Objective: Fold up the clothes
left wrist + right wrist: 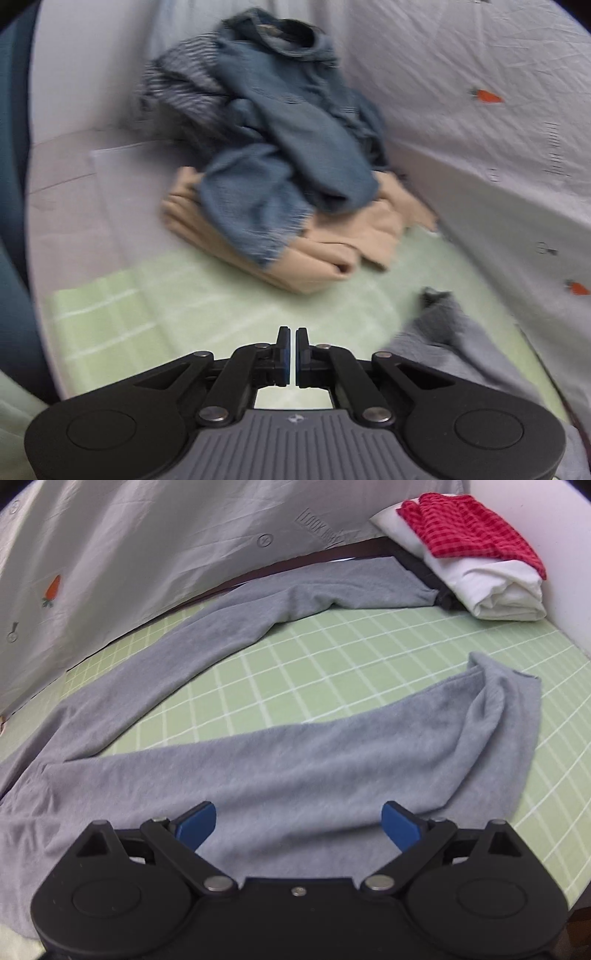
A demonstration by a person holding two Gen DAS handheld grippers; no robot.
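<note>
Grey trousers [280, 771] lie spread on the green checked sheet [369, 657], their two legs running apart toward the far side. My right gripper [299, 823] hovers open just above the nearer leg, blue pads [197, 825] wide apart, nothing between them. In the left wrist view my left gripper [294, 354] is shut with nothing visible between its jaws, over bare green sheet [147, 295]. A corner of the grey trousers [450, 332] shows to its right. Ahead lies a heap of blue denim garments [291, 147] on a tan garment [332, 240].
A striped garment [181, 92] sits behind the denim heap. A pale sheet with carrot prints [129, 554] hangs along the bed's side. At the far right a red checked cloth [469, 524] rests on folded white fabric [498, 590].
</note>
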